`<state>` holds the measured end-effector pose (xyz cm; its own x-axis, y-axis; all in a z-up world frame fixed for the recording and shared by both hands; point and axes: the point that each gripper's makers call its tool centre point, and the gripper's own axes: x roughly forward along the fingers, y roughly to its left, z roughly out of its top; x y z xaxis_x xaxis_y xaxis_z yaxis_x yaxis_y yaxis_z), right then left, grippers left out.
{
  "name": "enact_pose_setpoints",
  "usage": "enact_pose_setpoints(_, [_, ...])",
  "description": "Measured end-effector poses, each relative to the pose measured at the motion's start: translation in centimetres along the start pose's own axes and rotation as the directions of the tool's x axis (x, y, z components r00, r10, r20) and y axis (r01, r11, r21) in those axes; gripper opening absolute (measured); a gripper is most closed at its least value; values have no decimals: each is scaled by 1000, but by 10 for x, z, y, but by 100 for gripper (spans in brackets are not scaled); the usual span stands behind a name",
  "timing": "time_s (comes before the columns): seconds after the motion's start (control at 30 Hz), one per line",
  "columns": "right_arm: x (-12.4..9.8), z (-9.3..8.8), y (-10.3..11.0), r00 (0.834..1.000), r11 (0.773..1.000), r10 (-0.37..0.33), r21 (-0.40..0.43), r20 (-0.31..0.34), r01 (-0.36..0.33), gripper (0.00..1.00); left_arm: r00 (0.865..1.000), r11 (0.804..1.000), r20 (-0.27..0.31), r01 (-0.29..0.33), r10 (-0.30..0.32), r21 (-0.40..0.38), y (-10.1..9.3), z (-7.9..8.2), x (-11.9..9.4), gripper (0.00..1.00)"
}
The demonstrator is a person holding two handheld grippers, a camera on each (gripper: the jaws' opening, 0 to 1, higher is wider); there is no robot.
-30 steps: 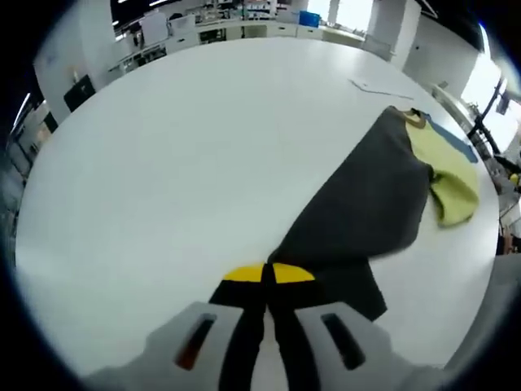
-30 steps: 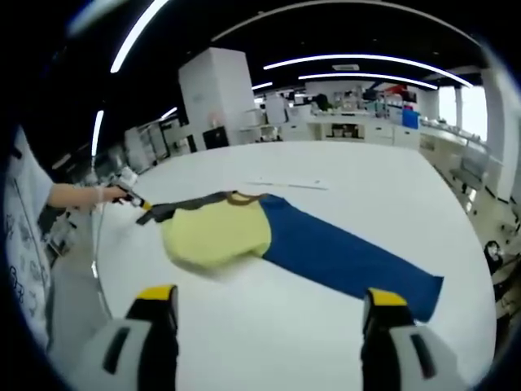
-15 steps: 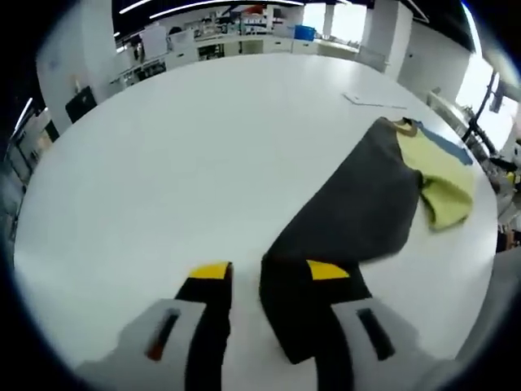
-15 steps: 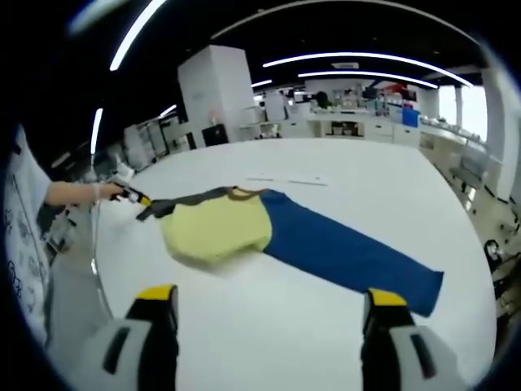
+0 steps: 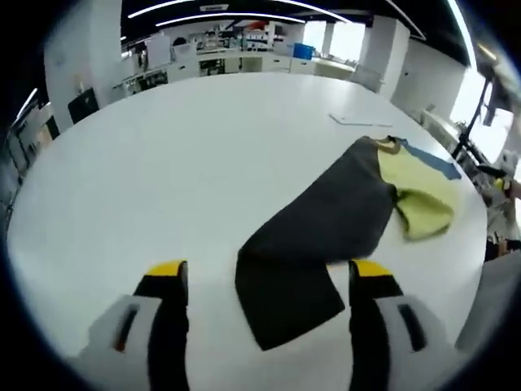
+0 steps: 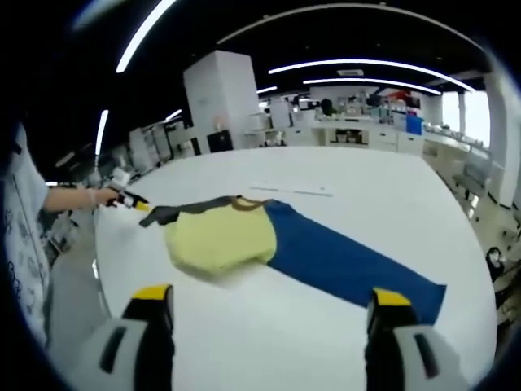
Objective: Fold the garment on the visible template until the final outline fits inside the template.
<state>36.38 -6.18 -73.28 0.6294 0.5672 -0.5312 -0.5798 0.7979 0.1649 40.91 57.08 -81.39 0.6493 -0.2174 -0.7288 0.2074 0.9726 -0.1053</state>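
Garment (image 5: 350,204) lies flat on the white desk (image 5: 163,155), with a dark grey sleeve, yellow body and blue sleeve (image 6: 350,261). Left tool (image 5: 264,285) stands released, jaws wide, the grey sleeve end lying loose between them. Right tool (image 6: 264,305) is likewise released, hovering at the garment's 6 o'clock side. Fabric looks light, limp and likely to slide; cuffs and hem corners offer the surest hold. No template outline is discernible.

A large white table (image 5: 163,163) spreads across the scene. Far behind it stand white counters (image 6: 358,134) with shelves, a white pillar (image 6: 216,102) to the left, and ceiling light strips (image 6: 366,65) overhead.
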Motion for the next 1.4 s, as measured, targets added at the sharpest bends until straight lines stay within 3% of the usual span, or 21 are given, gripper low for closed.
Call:
enact_pose_setpoints(0.13, [0,2,3,1000,1000,-4,8,7,4,100,999,1000,-34,7,-6,21,-6,-16,-7,67])
enact_pose_setpoints(0.47, [2,2,8,1000,1000,8,7,0,-8,100,999,1000,-49,-22,21,-3,-6,-37,-16,58])
enact_pose_setpoints(0.63, [1,3,5,1000,1000,10,14,14,-10,100,998,1000,-51,-29,28,-13,-7,-47,-23,41])
enact_pose_setpoints(0.77, [1,3,9,1000,1000,13,10,14,-13,100,997,998,-60,-50,48,-28,-1,-57,-24,36])
enact_pose_setpoints(0.87, [2,2,11,1000,1000,15,14,12,-15,100,997,998,-57,-57,55,-41,-1,-60,-26,29])
enact_pose_setpoints(1.0, [1,2,8,1000,1000,17,23,16,-18,100,996,996,-55,-70,66,-57,-3,-65,-28,28])
enact_pose_setpoints(1.1, [0,2,12,1000,1000,16,17,14,-16,100,996,994,-54,-72,68,-77,-1,-66,-26,15])
enact_pose_setpoints(1.2, [-1,2,12,1000,1000,13,17,14,-13,100,996,993,-57,-76,71,-92,-1,-68,-25,17])
enact_pose_setpoints(1.4, [-4,-1,12,1000,1000,5,24,11,-5,100,995,992,-56,-84,79,-98,-2,-73,-27,8])
